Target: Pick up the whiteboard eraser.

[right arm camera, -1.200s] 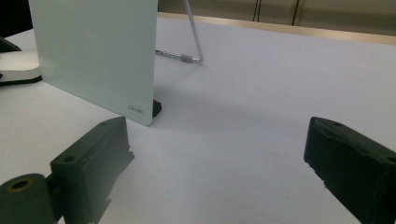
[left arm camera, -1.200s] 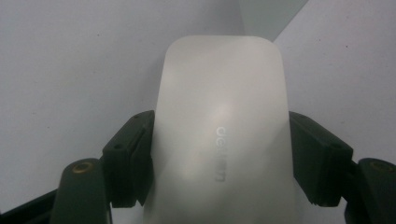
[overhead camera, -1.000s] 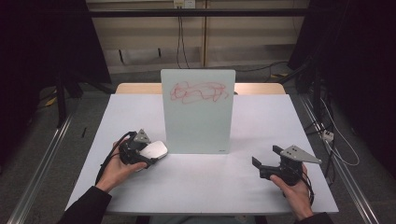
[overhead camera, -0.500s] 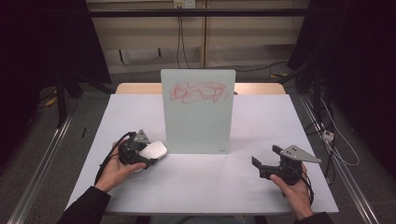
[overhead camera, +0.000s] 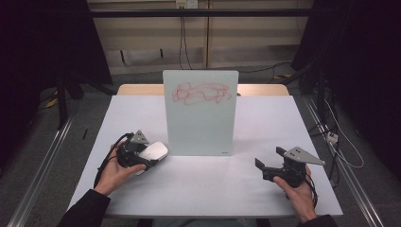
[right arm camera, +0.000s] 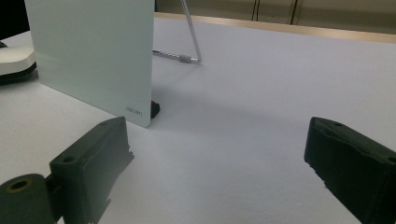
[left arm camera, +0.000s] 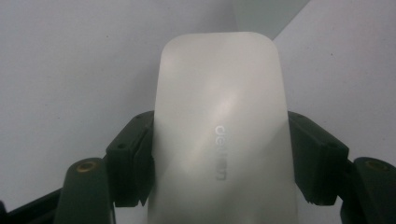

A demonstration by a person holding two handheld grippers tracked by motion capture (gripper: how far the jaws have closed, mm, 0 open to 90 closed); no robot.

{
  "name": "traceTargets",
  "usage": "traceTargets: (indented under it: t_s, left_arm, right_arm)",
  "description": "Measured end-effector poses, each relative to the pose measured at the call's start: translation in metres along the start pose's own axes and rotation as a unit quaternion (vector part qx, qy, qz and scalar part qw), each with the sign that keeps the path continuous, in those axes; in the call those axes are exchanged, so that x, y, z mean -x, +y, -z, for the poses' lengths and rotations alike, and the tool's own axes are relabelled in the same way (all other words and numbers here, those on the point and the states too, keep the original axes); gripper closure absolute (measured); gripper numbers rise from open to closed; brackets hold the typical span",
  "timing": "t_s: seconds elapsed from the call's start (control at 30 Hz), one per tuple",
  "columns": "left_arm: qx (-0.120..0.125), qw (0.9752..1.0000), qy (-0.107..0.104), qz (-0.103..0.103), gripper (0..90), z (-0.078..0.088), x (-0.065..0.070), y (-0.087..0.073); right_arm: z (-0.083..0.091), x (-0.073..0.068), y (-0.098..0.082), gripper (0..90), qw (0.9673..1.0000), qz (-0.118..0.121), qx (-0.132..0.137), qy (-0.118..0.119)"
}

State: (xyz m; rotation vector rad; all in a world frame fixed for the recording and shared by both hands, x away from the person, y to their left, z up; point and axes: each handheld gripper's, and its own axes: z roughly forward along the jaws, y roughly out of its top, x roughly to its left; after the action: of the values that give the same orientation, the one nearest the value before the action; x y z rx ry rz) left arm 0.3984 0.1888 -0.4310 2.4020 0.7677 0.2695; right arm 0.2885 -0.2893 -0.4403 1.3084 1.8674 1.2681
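White table, upright whiteboard (red scribble), white eraser

**Colours and patterns, bench scene**

Table top: pale grey-white, plain, with a tan wooden strip along the far edge. Standing board: pale, faintly green-tinted white, with a red looping scribble across its upper part; small grey lettering at its lower corner in the right gripper view. Eraser: glossy white, faint grey lettering. Left gripper: black, grey top plate. Right gripper: black, grey top plate. Sleeves: dark.
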Motion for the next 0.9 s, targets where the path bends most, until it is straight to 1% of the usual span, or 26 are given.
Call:
traceTargets:
  t_s: [0.07, 0.1, 0.17, 0.23, 0.3, 0.33, 0.37, 0.4, 0.43, 0.47, 0.5, 0.53, 0.57, 0.6, 0.63, 0.8, 0.83, 0.9]
  left_arm:
    - [0.008, 0.9999, 0.005, 0.004, 31.1, 0.003, -0.001, -0.001]
    - [0.011, 0.9999, 0.004, 0.002, 31.1, 0.004, -0.002, -0.001]
    - [0.021, 0.9997, 0.005, 0.008, 31.1, 0.007, -0.002, -0.003]
    - [0.032, 0.9993, 0.011, 0.016, 31.1, 0.009, -0.002, -0.005]
    - [0.036, 0.9991, 0.014, 0.017, 31.1, 0.012, -0.004, -0.005]
    - [0.042, 0.9988, 0.013, 0.020, 31.1, 0.013, -0.004, -0.005]
    - [0.051, 0.9982, 0.017, 0.026, 31.1, 0.014, -0.004, -0.006]
    - [0.054, 0.9980, 0.018, 0.027, 31.1, 0.016, -0.004, -0.005]
    - [0.062, 0.9974, 0.018, 0.031, 31.1, 0.018, -0.003, -0.005]
    - [0.066, 0.9972, 0.021, 0.027, 31.1, 0.019, -0.003, -0.005]
    - [0.072, 0.9966, 0.021, 0.032, 31.1, 0.021, -0.002, -0.005]
    - [0.077, 0.9963, 0.025, 0.030, 31.1, 0.022, -0.002, -0.005]
    - [0.078, 0.9961, 0.025, 0.032, 31.1, 0.024, -0.002, -0.004]
    - [0.086, 0.9952, 0.025, 0.038, 31.1, 0.024, -0.003, -0.005]
    - [0.090, 0.9946, 0.030, 0.041, 31.1, 0.025, -0.003, -0.005]
    - [0.114, 0.9914, 0.041, 0.049, 31.1, 0.035, -0.003, -0.006]
    - [0.125, 0.9899, 0.044, 0.051, 31.1, 0.036, -0.002, -0.006]
    - [0.134, 0.9884, 0.047, 0.054, 31.1, 0.039, -0.001, -0.006]
  right_arm:
    - [0.000, 0.000, 0.000, 6.4, 1.0000, 0.000, 0.000, -0.002]
    - [0.000, 0.000, 0.000, 6.4, 1.0000, 0.000, 0.000, -0.002]
    - [-0.001, 0.000, 0.001, 6.4, 1.0000, -0.005, 0.003, -0.003]
    - [-0.001, 0.001, 0.001, 6.4, 1.0000, -0.006, 0.001, -0.002]
    - [-0.002, 0.001, 0.001, 6.4, 1.0000, -0.005, -0.001, -0.001]
    - [-0.003, 0.000, 0.001, 6.3, 1.0000, -0.006, -0.001, 0.000]
    - [-0.003, -0.001, 0.001, 6.2, 1.0000, -0.004, -0.003, 0.001]
    - [-0.003, -0.001, 0.001, 6.2, 1.0000, -0.004, -0.003, 0.001]
    - [-0.003, 0.000, 0.001, 6.2, 1.0000, -0.007, -0.001, 0.000]
    - [-0.003, 0.000, 0.001, 6.2, 1.0000, -0.007, -0.001, 0.000]
    - [-0.003, 0.000, 0.001, 6.2, 1.0000, -0.009, -0.002, 0.000]
    - [-0.002, 0.001, 0.001, 6.2, 1.0000, -0.009, -0.001, -0.001]
    - [-0.002, 0.000, 0.001, 6.2, 1.0000, -0.008, -0.001, 0.000]
    - [-0.002, 0.000, 0.001, 6.2, 1.0000, -0.007, -0.001, -0.001]
    - [-0.002, -0.001, 0.001, 6.2, 1.0000, -0.006, -0.002, 0.001]
    - [-0.001, 0.000, 0.000, 6.2, 1.0000, -0.007, 0.000, 0.001]
    - [0.000, 0.000, 0.000, 6.2, 1.0000, -0.006, -0.001, 0.002]
    - [0.000, 0.000, 0.000, 6.2, 1.0000, -0.006, 0.000, 0.002]
